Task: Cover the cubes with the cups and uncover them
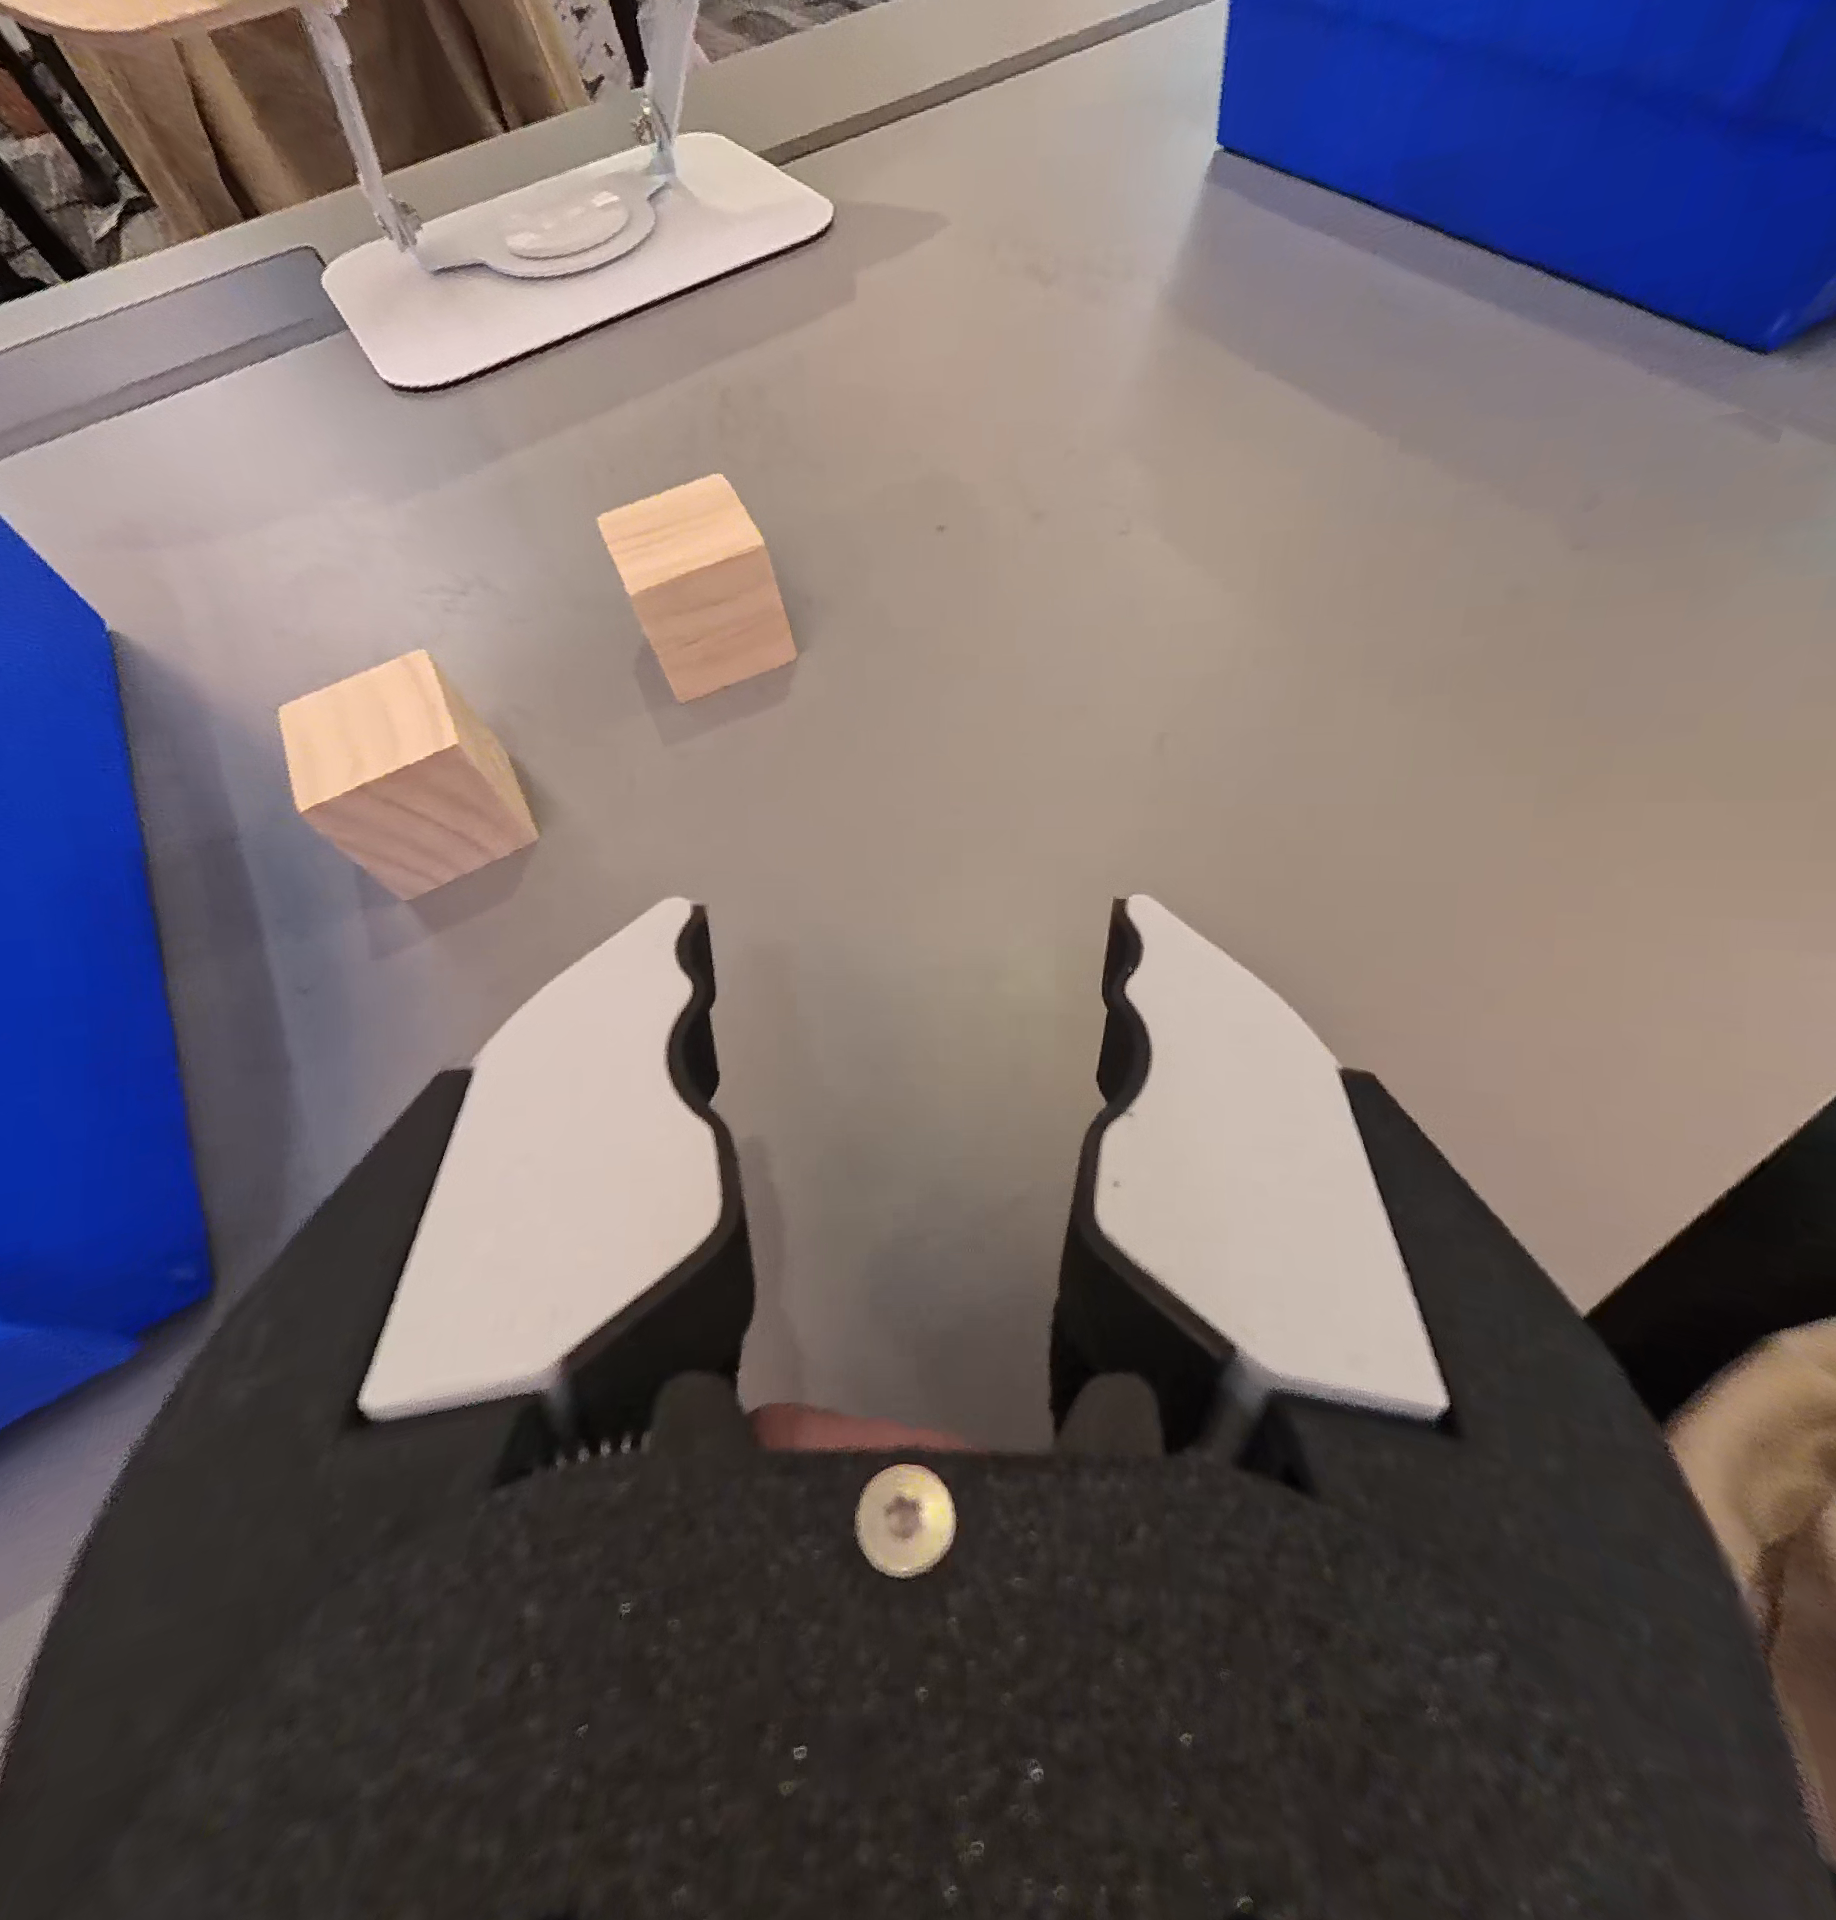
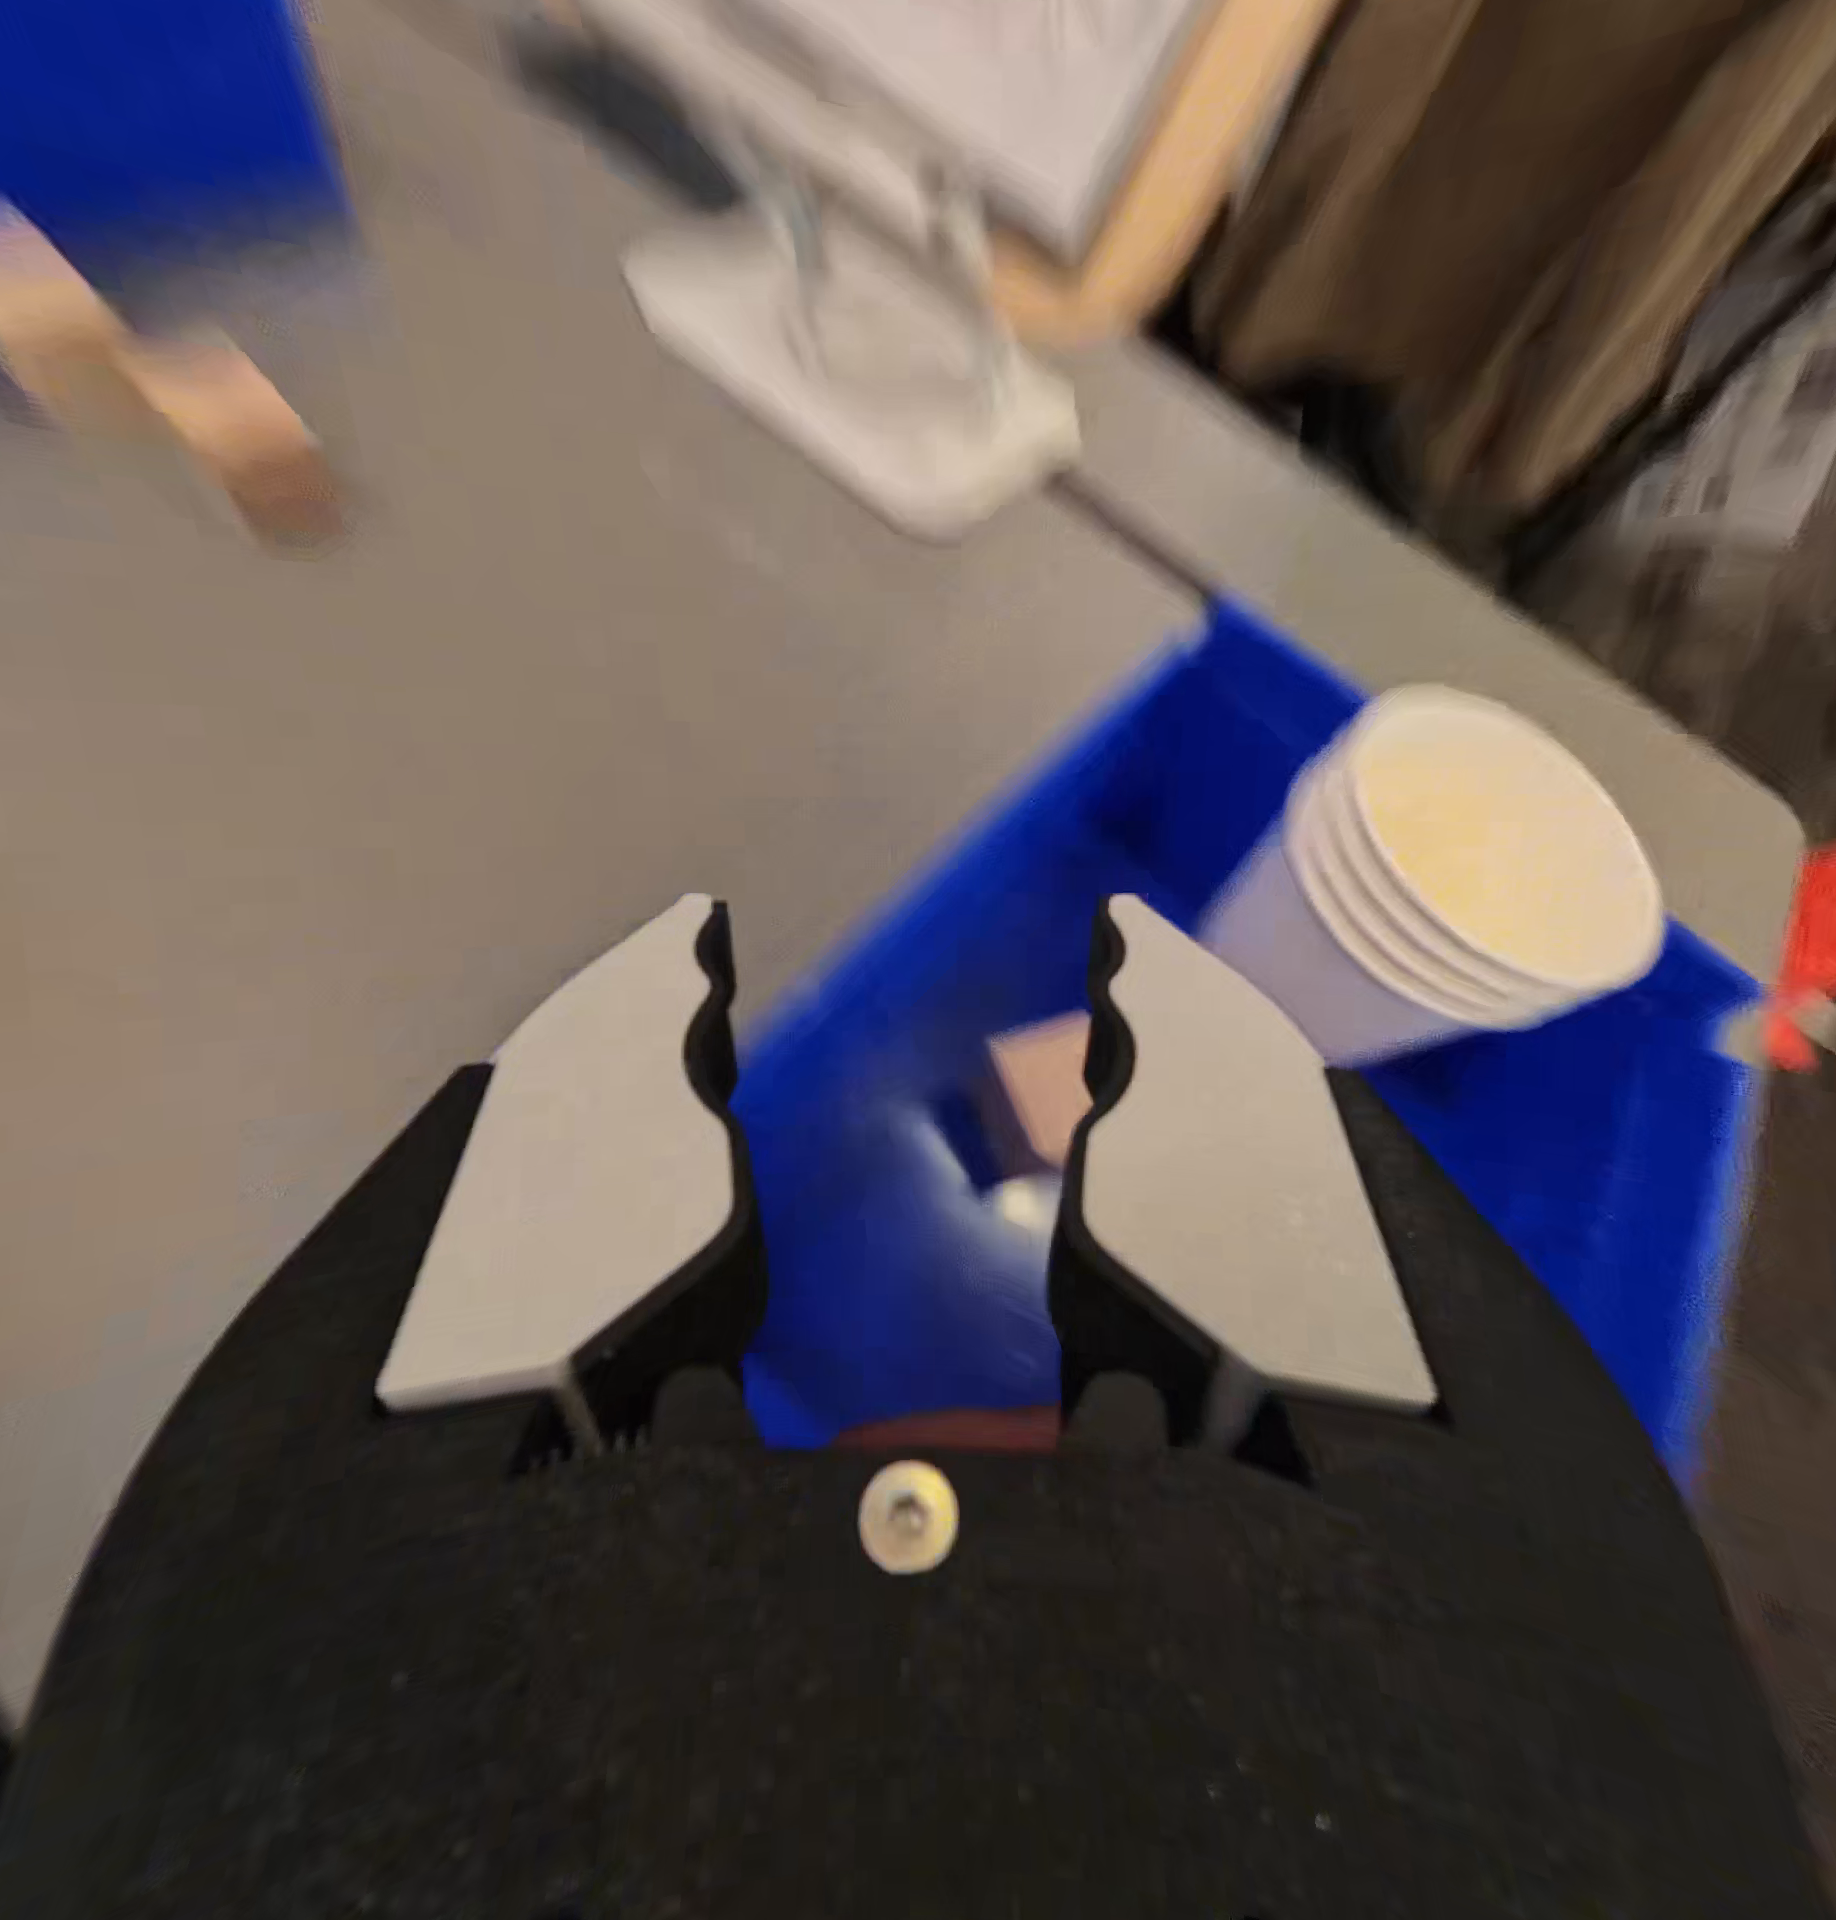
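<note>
Two bare wooden cubes stand on the grey table in the left wrist view, one nearer and to the left [image 1: 405, 774], one farther [image 1: 698, 584]. My left gripper [image 1: 909, 920] is open and empty, above the table to the right of the cubes. In the blurred right wrist view, a stack of white paper cups [image 2: 1454, 883] lies tilted in a blue bin [image 2: 1579, 1143], mouth towards me. My right gripper [image 2: 914, 914] is open and empty, above the bin's left part, left of the cups. The cubes [image 2: 166, 384] show as blurred tan shapes at the far left.
A white stand base [image 1: 581, 260] sits at the table's back; it also shows in the right wrist view [image 2: 872, 395]. Blue bins stand at the left [image 1: 41, 935] and back right [image 1: 1548, 145]. A small tan object [image 2: 1039, 1101] lies in the bin. The table edge [image 1: 1724, 1153] runs at the right.
</note>
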{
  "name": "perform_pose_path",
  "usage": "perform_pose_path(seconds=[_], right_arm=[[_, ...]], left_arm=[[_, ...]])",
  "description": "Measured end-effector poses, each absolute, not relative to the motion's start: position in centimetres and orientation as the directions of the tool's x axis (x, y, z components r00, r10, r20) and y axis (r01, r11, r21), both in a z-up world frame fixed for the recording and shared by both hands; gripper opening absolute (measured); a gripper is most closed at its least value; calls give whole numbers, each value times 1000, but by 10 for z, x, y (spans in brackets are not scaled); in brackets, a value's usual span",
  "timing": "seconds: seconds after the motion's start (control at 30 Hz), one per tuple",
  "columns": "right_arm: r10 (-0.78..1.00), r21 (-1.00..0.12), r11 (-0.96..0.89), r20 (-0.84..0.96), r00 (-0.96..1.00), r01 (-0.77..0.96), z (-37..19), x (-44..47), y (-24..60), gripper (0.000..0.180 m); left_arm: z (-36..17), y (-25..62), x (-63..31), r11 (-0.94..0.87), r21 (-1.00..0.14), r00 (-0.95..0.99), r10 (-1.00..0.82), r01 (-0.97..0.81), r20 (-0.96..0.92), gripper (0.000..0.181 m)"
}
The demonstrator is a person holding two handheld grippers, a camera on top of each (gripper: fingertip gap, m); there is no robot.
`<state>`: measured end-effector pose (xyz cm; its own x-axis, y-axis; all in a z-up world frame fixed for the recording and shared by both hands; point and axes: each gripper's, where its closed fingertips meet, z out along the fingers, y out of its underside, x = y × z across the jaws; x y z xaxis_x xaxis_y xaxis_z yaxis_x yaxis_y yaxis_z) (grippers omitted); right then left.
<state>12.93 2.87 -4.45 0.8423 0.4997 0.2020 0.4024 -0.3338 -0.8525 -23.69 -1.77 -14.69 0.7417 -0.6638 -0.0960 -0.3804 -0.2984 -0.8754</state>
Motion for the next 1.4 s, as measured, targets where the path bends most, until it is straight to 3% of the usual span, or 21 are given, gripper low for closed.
perform_pose_path(seconds=[0.03, 0.1, 0.17, 0.23, 0.4, 0.6, 0.8, 0.83, 0.9, 1.03, 1.17, 1.3, 1.4], right_arm=[[504, -927, -246, 126, 854, 282, -26, 102, 10, 60], [523, -985, -164, -46, 851, 47, -15, 53, -25, 58], [557, -984, -170, -136, 820, -48, -37, 7, -53, 59], [587, -985, -167, -129, 799, -36, -64, -30, -74, 70], [612, -990, -92, 27, 790, 104, -89, -63, -97, 63], [622, -982, -72, 94, 777, 177, -102, -70, -100, 58], [668, -979, -187, -64, 742, 85, -113, -74, -104, 56], [676, -974, -219, -114, 728, 51, -113, -74, -105, 55], [682, -965, -262, -182, 708, 4, -114, -72, -105, 52], [663, -957, -288, -226, 713, -34, -111, -56, -99, 49], [634, -967, -255, -185, 751, -22, -104, -38, -93, 49], [621, -969, -246, -161, 767, -4, -102, -31, -89, 49], [625, -965, -263, -153, 765, 21, -108, -33, -87, 49]], left_arm=[[-147, -17, -238, -305, -876, 746, -660, -373, -88, 72], [-149, -16, -239, -316, -874, 751, -656, -369, -80, 72], [-152, -14, -241, -329, -865, 761, -642, -379, -89, 72], [-154, -12, -242, -335, -860, 771, -629, -385, -100, 72], [-154, 0, -232, -390, -850, 795, -604, -355, -55, 72], [-147, 64, -192, -465, -824, 836, -548, -322, -18, 76], [-171, 120, -193, -598, -751, 900, -435, -281, 10, 79], [-176, 123, -188, -623, -732, 898, -439, -275, 37, 75], [-181, 125, -179, -634, -706, 871, -489, -315, 50, 45], [-175, 100, -153, -547, -670, 693, -718, -503, 66, 45], [-174, 48, -134, -363, -633, 355, -923, -684, 146, 45], [-169, -8, -124, -56, -672, -50, -989, -739, 138, 45], [-180, -19, -123, 31, -630, -121, -987, -776, 101, 45]])
